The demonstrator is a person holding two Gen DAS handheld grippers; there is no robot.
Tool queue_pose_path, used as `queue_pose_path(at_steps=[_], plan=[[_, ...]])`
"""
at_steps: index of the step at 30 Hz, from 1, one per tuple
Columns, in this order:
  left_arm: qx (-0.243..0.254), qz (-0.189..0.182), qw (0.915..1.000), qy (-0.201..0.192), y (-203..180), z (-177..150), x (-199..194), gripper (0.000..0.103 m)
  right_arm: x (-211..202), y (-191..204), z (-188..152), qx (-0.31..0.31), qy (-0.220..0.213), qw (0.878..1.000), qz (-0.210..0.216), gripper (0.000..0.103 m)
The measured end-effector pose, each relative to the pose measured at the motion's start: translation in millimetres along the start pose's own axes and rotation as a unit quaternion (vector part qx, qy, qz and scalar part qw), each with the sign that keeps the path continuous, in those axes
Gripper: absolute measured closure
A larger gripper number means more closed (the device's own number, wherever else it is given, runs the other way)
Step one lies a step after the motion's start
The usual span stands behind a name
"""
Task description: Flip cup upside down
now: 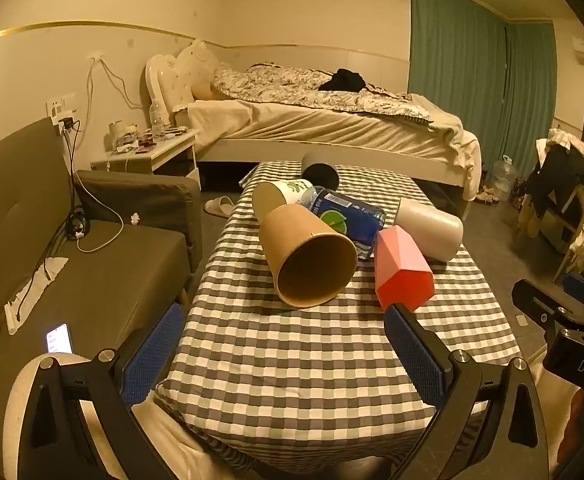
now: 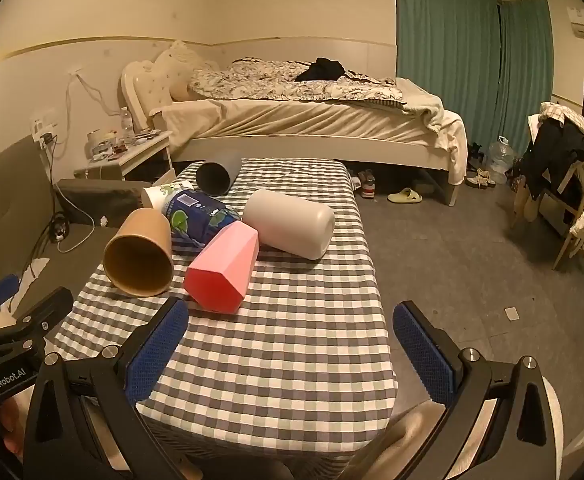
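We've got both tools wide apart and holding nothing: left tool (image 1: 284,344) low in its frame, right tool (image 2: 292,344) low in its own. Ahead on the checked desk (image 1: 292,360), 6 vessels lie toppled in a cluster at frame centre. The brown paper cup (image 1: 307,254) lies on its side, mouth toward us, long axis running away up-frame. It sits dead ahead of the left tool; for the right tool it's off to the left (image 2: 140,252), so we judge the left nearer. The pink cup (image 2: 222,270) lies just beside it.
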State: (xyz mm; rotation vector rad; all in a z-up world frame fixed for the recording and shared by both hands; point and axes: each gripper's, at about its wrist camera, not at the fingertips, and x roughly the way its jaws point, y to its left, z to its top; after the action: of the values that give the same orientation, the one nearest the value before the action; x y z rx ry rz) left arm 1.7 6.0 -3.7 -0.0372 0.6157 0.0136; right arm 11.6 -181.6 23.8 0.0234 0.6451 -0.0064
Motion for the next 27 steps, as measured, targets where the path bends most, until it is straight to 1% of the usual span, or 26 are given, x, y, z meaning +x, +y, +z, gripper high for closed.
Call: queue_pose_path(at_steps=[27], plan=[[-0.001,0.001,1.0000,0.002,-0.4,-0.8,1.0,0.000,1.2,1.7,-1.2,-0.004,0.003,1.000,-0.001,0.000]])
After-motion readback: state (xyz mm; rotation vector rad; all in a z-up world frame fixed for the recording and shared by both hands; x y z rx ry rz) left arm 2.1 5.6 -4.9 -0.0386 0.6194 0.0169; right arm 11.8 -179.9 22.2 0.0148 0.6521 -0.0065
